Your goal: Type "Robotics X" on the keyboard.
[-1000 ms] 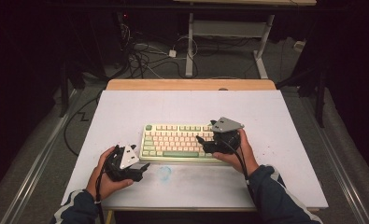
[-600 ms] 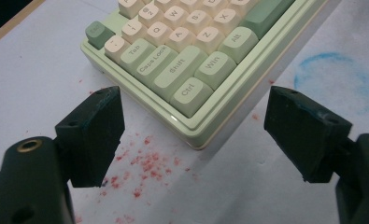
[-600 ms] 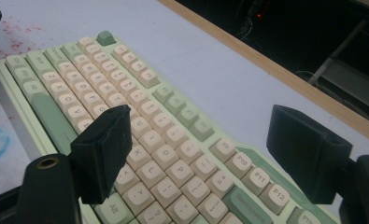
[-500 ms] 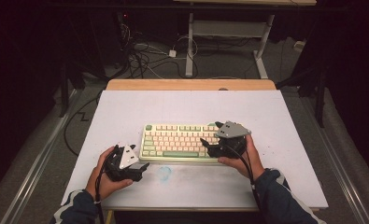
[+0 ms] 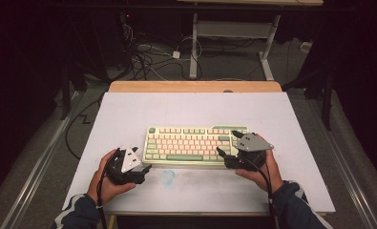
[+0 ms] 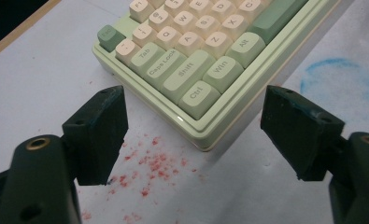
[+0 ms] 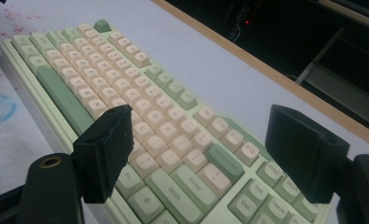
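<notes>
The right gripper (image 5: 225, 156), jaws wide, has slid right along the green-and-cream plastic keyboard (image 5: 191, 144); the left gripper (image 5: 145, 168), spread, narrowed slightly, grasping nothing.

Pale green keyboard (image 5: 195, 144) with cream keys, white table (image 5: 129, 114) stained red and blue.

The keyboard (image 5: 195, 144) lies mid-table (image 5: 129, 109); left tongs (image 5: 145, 169) off its near-left corner; right tongs (image 5: 226, 145) over its right end.

White-topped table (image 5: 129, 114): green keyboard (image 5: 191, 143) on it; red, blue stains, possibly.
</notes>
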Demonstrator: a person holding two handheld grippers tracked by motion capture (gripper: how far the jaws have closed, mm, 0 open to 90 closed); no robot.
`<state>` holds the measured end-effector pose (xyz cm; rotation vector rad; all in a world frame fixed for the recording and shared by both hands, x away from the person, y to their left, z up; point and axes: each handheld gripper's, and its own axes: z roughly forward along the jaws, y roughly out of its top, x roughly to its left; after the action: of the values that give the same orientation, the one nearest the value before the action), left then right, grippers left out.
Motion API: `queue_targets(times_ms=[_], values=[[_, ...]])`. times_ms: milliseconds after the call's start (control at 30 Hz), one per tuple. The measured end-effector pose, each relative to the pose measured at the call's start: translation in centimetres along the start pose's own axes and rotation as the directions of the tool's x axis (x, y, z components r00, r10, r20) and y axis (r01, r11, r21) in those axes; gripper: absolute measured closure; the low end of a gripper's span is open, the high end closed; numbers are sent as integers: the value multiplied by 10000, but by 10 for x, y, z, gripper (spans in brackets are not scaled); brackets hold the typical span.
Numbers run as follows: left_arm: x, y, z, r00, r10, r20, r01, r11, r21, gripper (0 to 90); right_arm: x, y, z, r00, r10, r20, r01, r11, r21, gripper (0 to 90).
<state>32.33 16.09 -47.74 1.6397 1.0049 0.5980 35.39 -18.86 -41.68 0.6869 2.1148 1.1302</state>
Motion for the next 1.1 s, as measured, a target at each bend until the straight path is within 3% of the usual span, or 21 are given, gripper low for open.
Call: queue_targets(times_ms=[133, 300, 467, 600, 767, 1100], values=[[2, 4, -2, 9999, 8, -145, -8, 10000, -16, 313, -1, -8, -10, 9999, -42, 108, 43, 9999, -92, 245], [2, 8, -4, 9995, -313, -98, 312, 9995, -70, 397, -3, -20, -20, 9996, 35, 274, -34, 10000, -6, 245], [1, 17, -6, 9951, -978, 120, 978, 9952, -43, 587, -7, -35, -32, 9990, 358, 285, -356, 9993, -70, 246], [2, 23, -6, 9930, -1146, 300, 1145, 9934, 46, 729, -8, -48, -38, 9980, 526, 344, -528, 9986, 41, 248], [-1, 29, -2, 9931, -1014, 582, 993, 9943, 379, 859, -8, -56, -41, 9975, 534, 468, -544, 9983, 210, 248], [-14, 48, 19, 9924, -836, 903, 783, 9951, 610, 872, -3, -56, -38, 9987, 325, 382, -337, 9989, 316, 248]])
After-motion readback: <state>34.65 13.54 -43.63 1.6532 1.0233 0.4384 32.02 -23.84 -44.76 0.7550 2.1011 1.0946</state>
